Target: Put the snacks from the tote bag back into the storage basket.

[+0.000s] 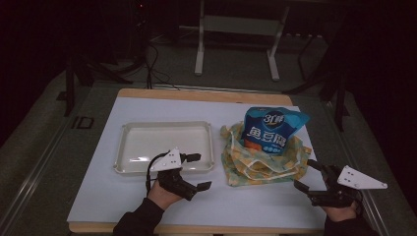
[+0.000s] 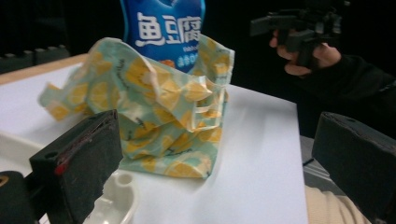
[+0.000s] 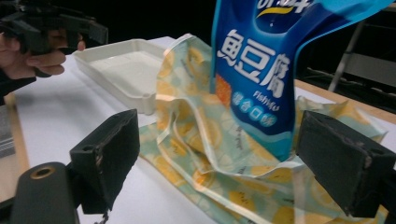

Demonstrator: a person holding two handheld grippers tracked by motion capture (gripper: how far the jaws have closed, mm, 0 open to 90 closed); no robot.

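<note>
Left claw [image 1: 196, 171], spread, empty, beside tray [image 1: 133, 140]. Right claw [image 1: 309, 176], spread, empty, near bag [image 1: 255, 164] holding pouch [image 1: 268, 130]. Advice: pinch pouch top, lift straight.

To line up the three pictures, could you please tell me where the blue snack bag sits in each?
High view: blue snack bag right of centre.
Left gripper view: top centre.
Right gripper view: upper right.
Shared landmark: the yellow-patterned cloth bag holding it.
</note>
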